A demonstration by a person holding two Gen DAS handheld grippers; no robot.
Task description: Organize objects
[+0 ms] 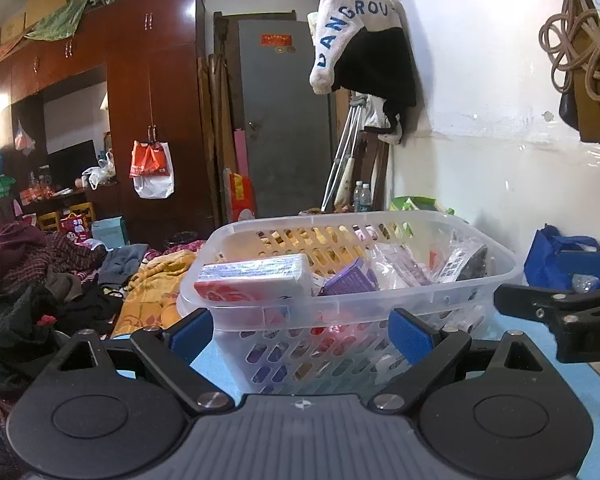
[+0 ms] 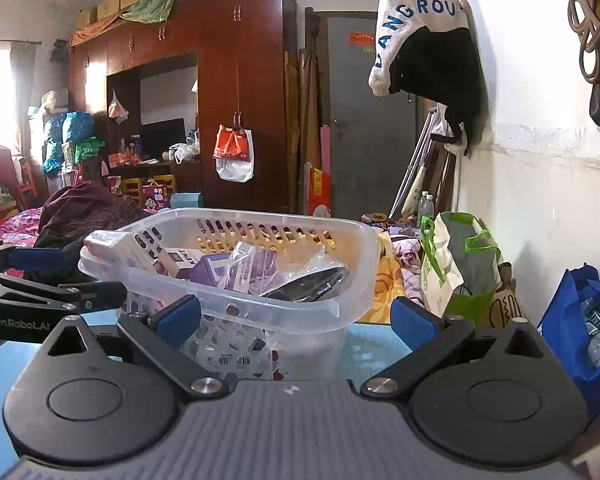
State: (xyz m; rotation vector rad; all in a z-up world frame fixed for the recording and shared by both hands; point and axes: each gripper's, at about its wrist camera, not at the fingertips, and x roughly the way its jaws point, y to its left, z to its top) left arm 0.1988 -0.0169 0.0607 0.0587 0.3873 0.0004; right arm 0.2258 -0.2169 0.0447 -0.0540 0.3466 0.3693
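A clear plastic basket (image 1: 400, 302) stands on a light blue table (image 1: 216, 364), right in front of both grippers. It holds a red and white box (image 1: 256, 278), a purple box (image 1: 350, 282) and clear plastic packets (image 1: 396, 266). My left gripper (image 1: 302, 334) is open and empty, its blue pads on either side of the basket's near wall. My right gripper (image 2: 296, 320) is open and empty, facing the basket (image 2: 300, 312) from its right side. The right gripper shows at the right edge of the left wrist view (image 1: 560, 312).
A white wall (image 1: 480, 120) runs along the right, with a blue bag (image 1: 560, 260) and a green and white bag (image 2: 460, 272) beside the table. A bed with piled clothes (image 1: 40, 280) lies to the left. A wardrobe (image 1: 152, 120) and grey door (image 1: 284, 120) stand behind.
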